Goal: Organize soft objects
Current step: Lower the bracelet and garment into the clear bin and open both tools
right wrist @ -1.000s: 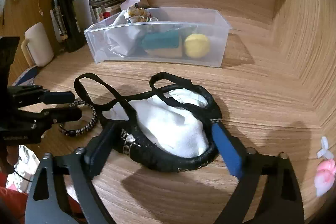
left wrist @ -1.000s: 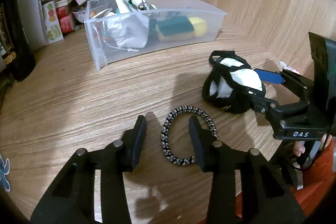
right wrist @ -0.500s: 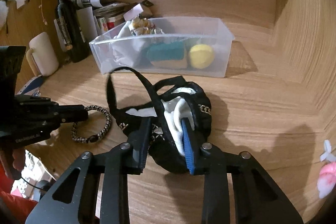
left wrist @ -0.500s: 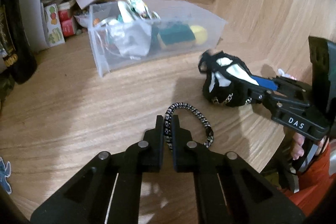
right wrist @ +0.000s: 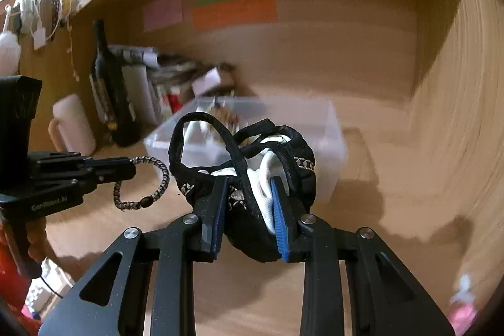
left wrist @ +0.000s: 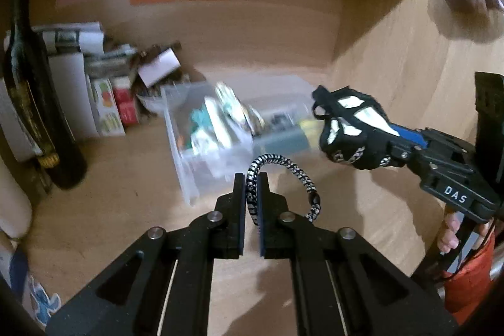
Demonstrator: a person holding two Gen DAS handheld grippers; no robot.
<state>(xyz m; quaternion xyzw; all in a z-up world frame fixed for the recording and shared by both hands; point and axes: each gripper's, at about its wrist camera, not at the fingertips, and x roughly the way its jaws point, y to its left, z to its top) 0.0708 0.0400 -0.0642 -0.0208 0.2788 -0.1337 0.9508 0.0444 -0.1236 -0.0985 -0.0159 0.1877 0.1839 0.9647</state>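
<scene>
My left gripper is shut on a black-and-white braided hair tie and holds it above the desk; both also show in the right wrist view, the gripper and the hair tie. My right gripper is shut on a black pouch with white lining, lifted off the desk; it also shows in the left wrist view. Beyond both stands the clear plastic bin with soft items inside, blurred by motion; it also shows in the right wrist view.
A dark wine bottle and a white mug stand at the left, with boxes and papers behind the bin. Wooden walls close the back and right. A pink item lies at the right front.
Both grippers have risen from the desk with their objects and moved toward the bin. The hair tie and the pouch now hang in the air.
</scene>
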